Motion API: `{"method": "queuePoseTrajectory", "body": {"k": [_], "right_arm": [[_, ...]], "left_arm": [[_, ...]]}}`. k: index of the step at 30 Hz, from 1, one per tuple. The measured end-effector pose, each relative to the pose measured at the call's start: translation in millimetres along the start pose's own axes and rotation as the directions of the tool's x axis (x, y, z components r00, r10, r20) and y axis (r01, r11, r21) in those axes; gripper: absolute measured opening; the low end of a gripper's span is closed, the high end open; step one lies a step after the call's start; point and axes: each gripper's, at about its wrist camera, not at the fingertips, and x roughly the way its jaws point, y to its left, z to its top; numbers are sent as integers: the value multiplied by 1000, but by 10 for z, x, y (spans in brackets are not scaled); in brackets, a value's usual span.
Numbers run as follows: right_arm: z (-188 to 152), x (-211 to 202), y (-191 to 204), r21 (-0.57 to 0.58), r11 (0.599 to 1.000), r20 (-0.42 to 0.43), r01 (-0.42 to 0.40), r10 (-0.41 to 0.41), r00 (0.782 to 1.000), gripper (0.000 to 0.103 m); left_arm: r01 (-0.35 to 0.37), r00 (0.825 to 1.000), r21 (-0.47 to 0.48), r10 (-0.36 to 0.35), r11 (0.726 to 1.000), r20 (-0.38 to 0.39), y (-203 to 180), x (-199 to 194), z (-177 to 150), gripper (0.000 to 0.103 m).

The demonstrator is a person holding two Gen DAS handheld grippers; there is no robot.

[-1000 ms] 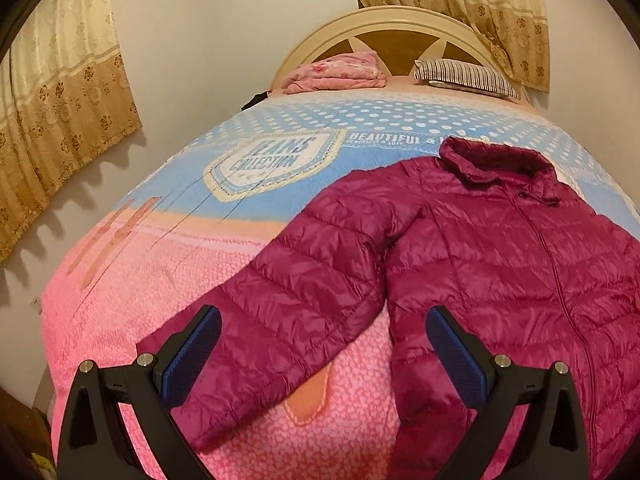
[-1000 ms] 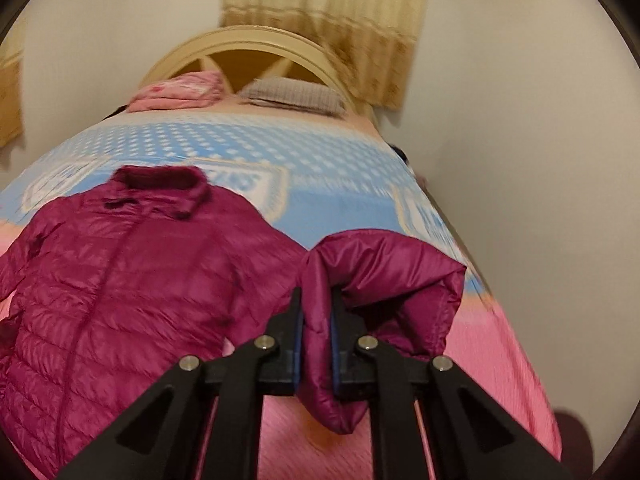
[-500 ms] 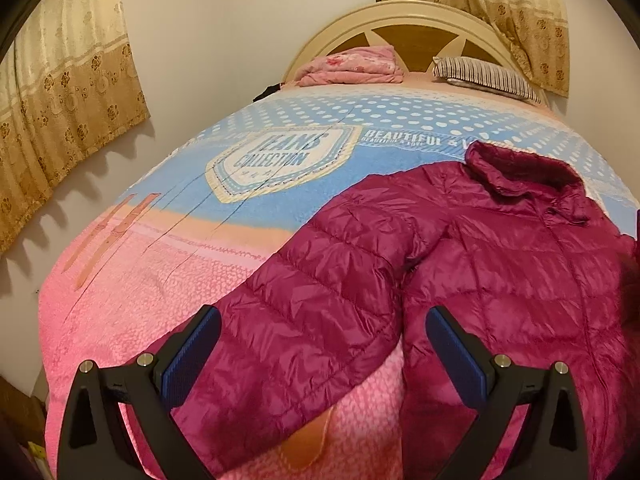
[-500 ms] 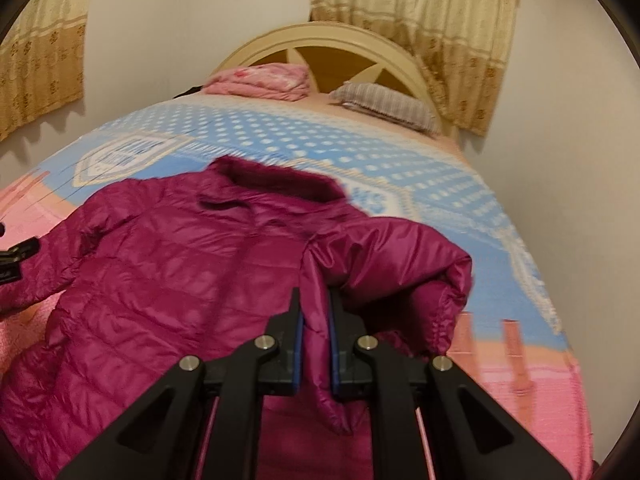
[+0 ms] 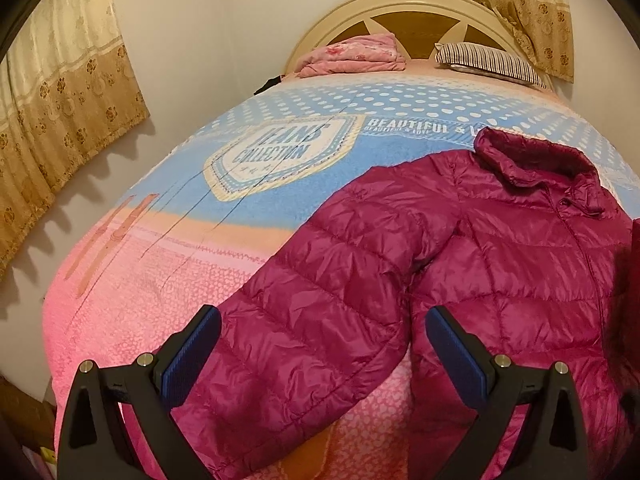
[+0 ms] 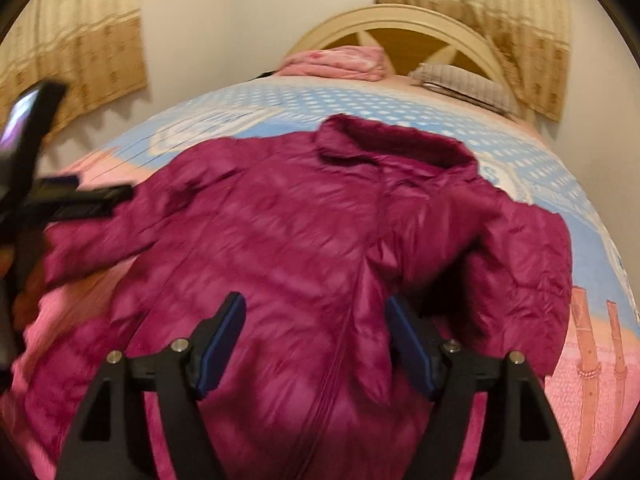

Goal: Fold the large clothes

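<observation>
A magenta quilted puffer jacket [image 5: 500, 272] lies front up on the bed, collar toward the headboard. Its left sleeve [image 5: 304, 332] stretches out toward the bed's foot, right in front of my left gripper [image 5: 320, 344], which is open and empty above it. In the right wrist view the jacket [image 6: 280, 240] fills the middle; its right sleeve [image 6: 520, 252] is folded in over the body. My right gripper [image 6: 316, 328] is open and empty over the jacket front. The left gripper [image 6: 80, 200] shows blurred at the left edge.
The bed cover [image 5: 200, 240] is pink and blue. A folded pink blanket [image 5: 352, 56] and a striped pillow [image 5: 488, 60] lie at the curved headboard [image 5: 420, 4]. Walls and curtains [image 5: 60, 112] close in on both sides.
My right gripper carried the right sleeve leftward over the jacket body, then opened and let it go. My left gripper moved a little closer to the left sleeve and stayed open.
</observation>
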Motion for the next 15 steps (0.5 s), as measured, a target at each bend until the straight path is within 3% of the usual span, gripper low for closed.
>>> {"method": "queuePoseTrajectory", "body": {"k": [8,13,15], "right_arm": [[-416,-312,16,-74,997,-67,-37,32,997,74],[-554,-425,-143,-17,998,-82,-66,64,995,74],[-595,-435,-118,-50,998,-75,-22,18,997,74]], "left_arm": [[47,997,49,-49,998,53,-465,-328,135,102],[50,996,91,-56,995,68,-706,-410,133,102],[57,997,89,-62,994,53,-752,-386,117,102]]}}
